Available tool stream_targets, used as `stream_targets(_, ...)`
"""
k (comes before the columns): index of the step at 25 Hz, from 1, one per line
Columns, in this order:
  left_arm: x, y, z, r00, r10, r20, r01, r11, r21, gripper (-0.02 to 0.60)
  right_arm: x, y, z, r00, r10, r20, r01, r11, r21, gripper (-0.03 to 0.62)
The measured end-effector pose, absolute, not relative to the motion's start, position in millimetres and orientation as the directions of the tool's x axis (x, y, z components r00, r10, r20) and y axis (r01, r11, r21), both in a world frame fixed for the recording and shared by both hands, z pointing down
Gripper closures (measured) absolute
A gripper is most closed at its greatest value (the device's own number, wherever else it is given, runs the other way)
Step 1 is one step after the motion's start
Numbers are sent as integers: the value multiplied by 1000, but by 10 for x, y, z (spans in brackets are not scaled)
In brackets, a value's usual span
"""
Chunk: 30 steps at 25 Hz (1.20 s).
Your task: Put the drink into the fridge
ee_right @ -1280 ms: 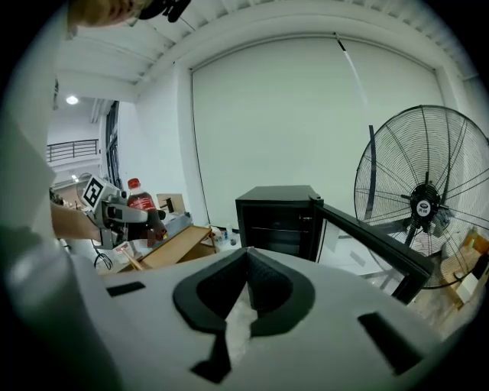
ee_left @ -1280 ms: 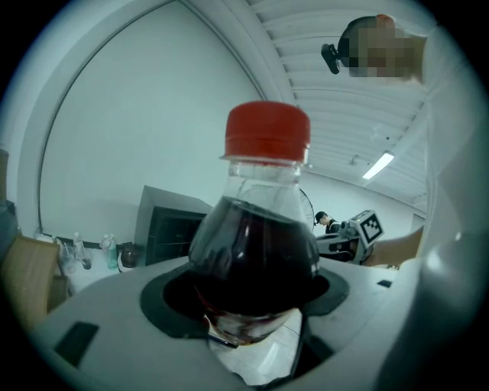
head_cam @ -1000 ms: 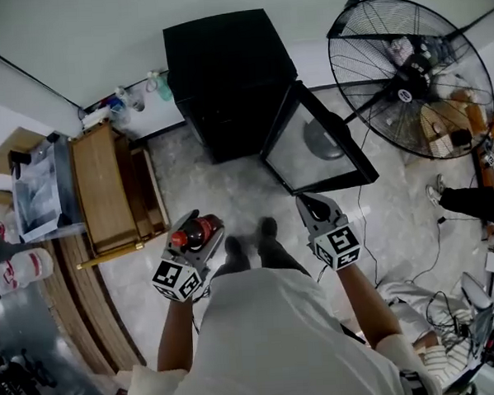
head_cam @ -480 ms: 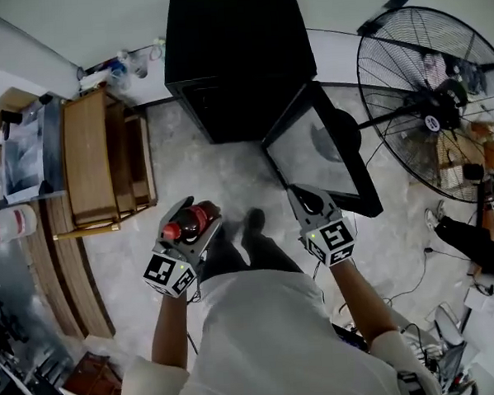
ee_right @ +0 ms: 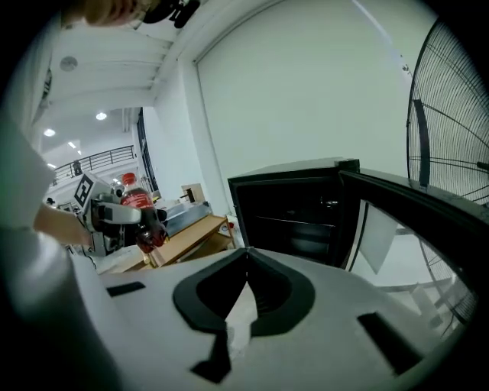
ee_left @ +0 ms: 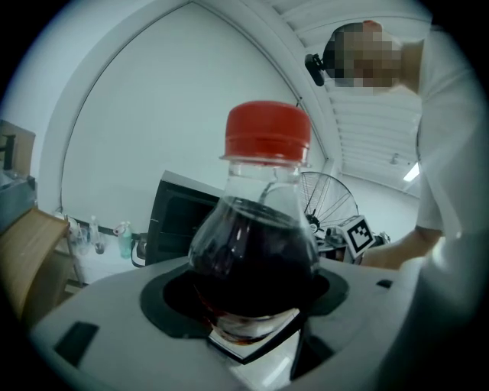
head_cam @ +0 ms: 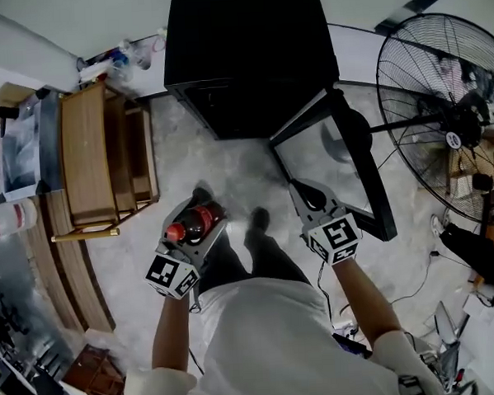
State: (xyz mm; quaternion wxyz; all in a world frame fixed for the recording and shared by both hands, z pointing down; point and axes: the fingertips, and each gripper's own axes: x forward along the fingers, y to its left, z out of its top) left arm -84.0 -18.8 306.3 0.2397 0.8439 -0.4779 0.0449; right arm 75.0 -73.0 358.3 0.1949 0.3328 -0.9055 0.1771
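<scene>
Your L gripper (head_cam: 196,208) was clamped on the drink bottle (ee_left: 256,256), red cap up top & dark liquid inside, while your R gripper (ee_right: 246,261), just to its right, had its jaws together w/ nothing between them. Ahead of both stood the black fridge (head_cam: 248,60), its glass door (head_cam: 336,167) swung open right in front of the R gripper. A wooden rack (head_cam: 88,159) sat off the L gripper's left, a big fan (head_cam: 454,132) beyond the R gripper's right.
</scene>
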Motion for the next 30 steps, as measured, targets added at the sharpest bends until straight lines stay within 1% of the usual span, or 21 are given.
stream_targets(10, -1152, -686, 3624, 623, -716, 315, -779, -533, 330, 278, 469, -1220, 4092, -648, -606, 462, -731, 666, -151, 595)
stream_targets(15, -1159, -918, 4006, 683, -665, 301, -730, -602, 325, 277, 342, -1496, 4456, -637, -625, 451, -740, 658, -135, 595)
stream_targets(26, -1094, -1369, 4991, 740, -625, 249, -671, -657, 343, 278, 129, -2138, 5530, -663, -629, 406, -718, 688, -107, 595)
stream_targets(30, -1037, -1422, 5409, 774, -583, 245, -632, -691, 352, 279, -7, -2361, 5804, -689, -619, 378, -690, 719, -82, 595)
